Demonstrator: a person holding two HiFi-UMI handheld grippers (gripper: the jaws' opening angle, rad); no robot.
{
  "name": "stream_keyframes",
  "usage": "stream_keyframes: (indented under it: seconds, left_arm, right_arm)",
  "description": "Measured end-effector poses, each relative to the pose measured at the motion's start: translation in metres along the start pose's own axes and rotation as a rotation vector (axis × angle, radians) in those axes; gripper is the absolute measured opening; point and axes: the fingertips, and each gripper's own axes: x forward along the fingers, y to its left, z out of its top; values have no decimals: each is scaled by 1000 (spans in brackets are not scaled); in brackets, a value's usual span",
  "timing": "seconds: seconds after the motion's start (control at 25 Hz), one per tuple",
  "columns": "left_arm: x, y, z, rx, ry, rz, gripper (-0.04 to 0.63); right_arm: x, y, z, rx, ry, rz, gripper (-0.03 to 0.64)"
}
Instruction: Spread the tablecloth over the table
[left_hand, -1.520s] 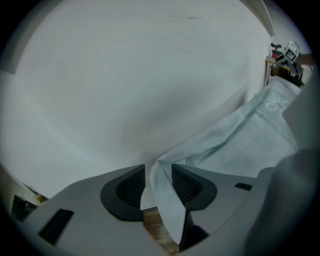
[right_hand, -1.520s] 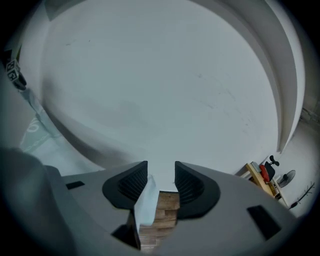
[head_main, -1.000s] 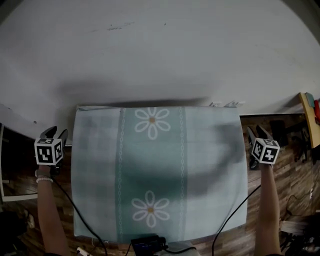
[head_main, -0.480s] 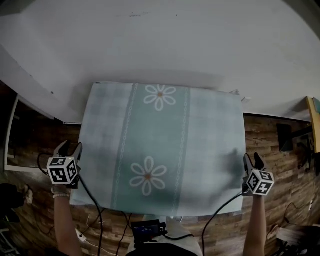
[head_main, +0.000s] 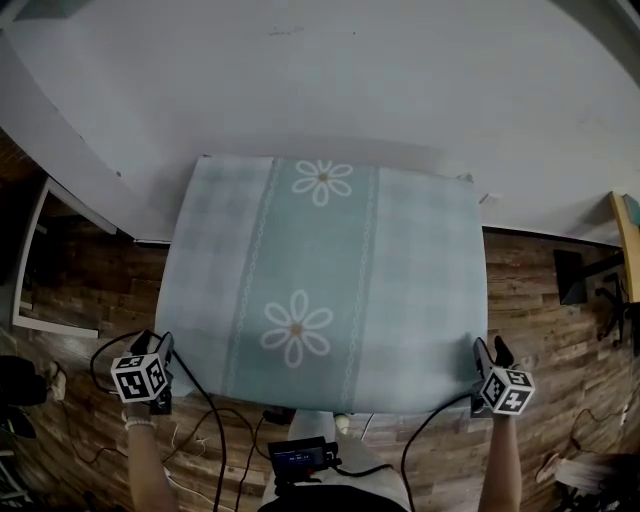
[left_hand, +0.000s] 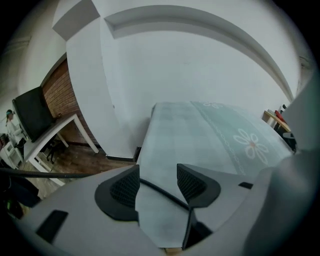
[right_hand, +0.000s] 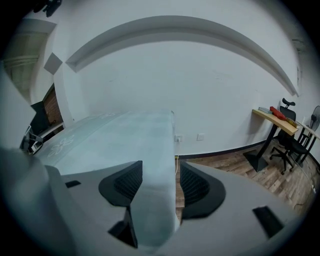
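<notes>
The pale green tablecloth (head_main: 330, 290), with two white daisies down its middle band, lies spread flat over the table. My left gripper (head_main: 153, 343) is at the cloth's near left corner. In the left gripper view the hanging cloth (left_hand: 200, 135) runs between the jaws of my left gripper (left_hand: 157, 182), which have just been opening; the pads stand off it. My right gripper (head_main: 491, 350) is at the near right corner. There the cloth's edge (right_hand: 150, 150) also passes between the jaws of my right gripper (right_hand: 160, 185), which have likewise just been opening.
A white wall (head_main: 330, 80) stands behind the table, with wood floor on both sides. Black cables (head_main: 205, 420) and a black device (head_main: 300, 460) sit near my body. A white desk (left_hand: 55, 132) stands at the left, a wooden desk (right_hand: 275, 119) and office chair at the right.
Both grippers have moved along the table's sides from its middle to the near corners. The cloth stays flat on the table.
</notes>
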Motion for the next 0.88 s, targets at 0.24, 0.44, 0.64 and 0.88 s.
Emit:
stream_keyframes:
  seconds: [0.24, 0.44, 0.64, 0.88]
  left_arm:
    - [13, -5, -23, -5, 50, 11, 224]
    - [19, -5, -15, -20, 29, -5, 224]
    - [28, -4, -4, -22, 13, -13, 222]
    - [41, -6, 12, -23, -1, -18, 222]
  right_arm:
    - [14, 1, -14, 17, 54, -37, 224]
    - [19, 2, -11, 16, 38, -37, 205]
    - [30, 0, -1, 23, 36, -45, 206]
    - [45, -3, 12, 22, 24, -46, 206]
